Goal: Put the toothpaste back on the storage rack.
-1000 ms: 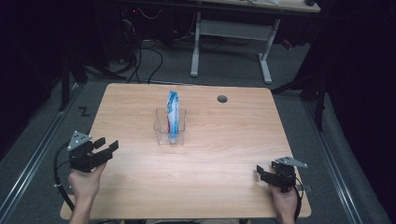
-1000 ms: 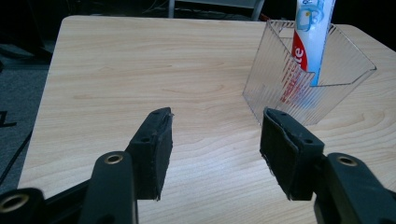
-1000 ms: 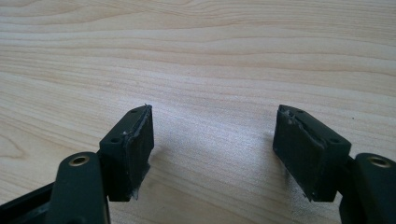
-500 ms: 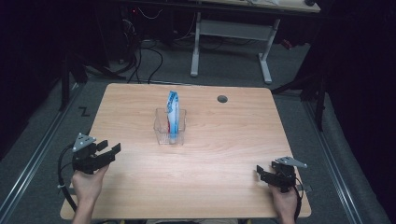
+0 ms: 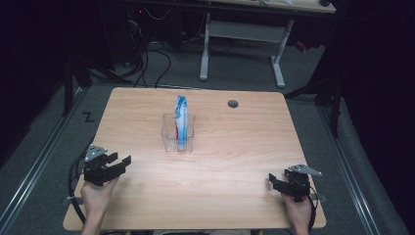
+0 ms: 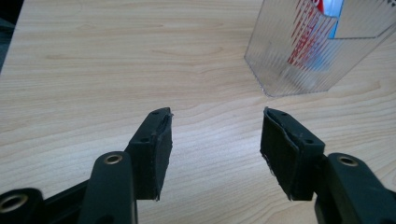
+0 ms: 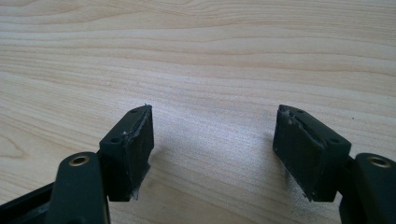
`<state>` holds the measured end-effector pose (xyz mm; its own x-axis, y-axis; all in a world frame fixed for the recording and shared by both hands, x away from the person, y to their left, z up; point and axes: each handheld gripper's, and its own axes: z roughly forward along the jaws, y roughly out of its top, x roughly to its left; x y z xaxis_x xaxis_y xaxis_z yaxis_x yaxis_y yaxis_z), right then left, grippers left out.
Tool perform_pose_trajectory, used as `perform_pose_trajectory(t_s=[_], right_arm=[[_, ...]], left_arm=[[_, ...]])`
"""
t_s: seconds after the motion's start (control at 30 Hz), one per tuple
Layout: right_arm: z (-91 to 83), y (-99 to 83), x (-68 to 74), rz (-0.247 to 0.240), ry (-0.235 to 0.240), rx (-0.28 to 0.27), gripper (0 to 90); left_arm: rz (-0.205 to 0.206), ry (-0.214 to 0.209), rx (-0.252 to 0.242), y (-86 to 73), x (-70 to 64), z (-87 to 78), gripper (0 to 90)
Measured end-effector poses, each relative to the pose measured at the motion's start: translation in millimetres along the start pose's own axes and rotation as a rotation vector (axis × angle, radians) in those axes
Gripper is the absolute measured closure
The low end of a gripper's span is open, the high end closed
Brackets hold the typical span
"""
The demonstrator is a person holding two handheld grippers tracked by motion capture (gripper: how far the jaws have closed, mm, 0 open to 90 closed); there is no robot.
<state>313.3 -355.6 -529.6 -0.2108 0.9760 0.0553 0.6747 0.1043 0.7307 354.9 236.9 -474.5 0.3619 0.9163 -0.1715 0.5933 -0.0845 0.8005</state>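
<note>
Left claw: released, jaws apart, holding nothing — near the desk's front-left corner.
Right claw: released too, empty, near the front-right corner.
Clear bin: mid-desk, toward the far edge, with a blue-and-white packet standing upright in it.
Key relation: the bin lies ahead and right of the left claw — likely the nearer of the 2.

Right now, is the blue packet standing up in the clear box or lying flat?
Standing up: the blue packet rises on edge above the rim of the clear box, its lower end inside.
</note>
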Motion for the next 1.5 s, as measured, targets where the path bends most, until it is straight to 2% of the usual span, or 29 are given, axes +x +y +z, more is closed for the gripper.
perform_pose_trajectory(t_s=[0.2, 1.0, 1.5], right_arm=[[-0.1, 0.0, 0.1, 0.001, 0.0, 0.001, 29.1], [0.0, -0.1, 0.0, 0.003, 0.002, -0.001, 29.1], [0.0, -0.1, -0.5, 0.002, 0.004, -0.004, 29.1]], left_arm=[[0.021, 0.007, 0.029, -5.1, -4.7, 9.0, 43.7], [0.061, 0.019, 0.114, -22.0, -15.4, 36.4, 43.6], [0.085, 0.031, 0.132, -27.6, -22.3, 50.5, 43.8]])
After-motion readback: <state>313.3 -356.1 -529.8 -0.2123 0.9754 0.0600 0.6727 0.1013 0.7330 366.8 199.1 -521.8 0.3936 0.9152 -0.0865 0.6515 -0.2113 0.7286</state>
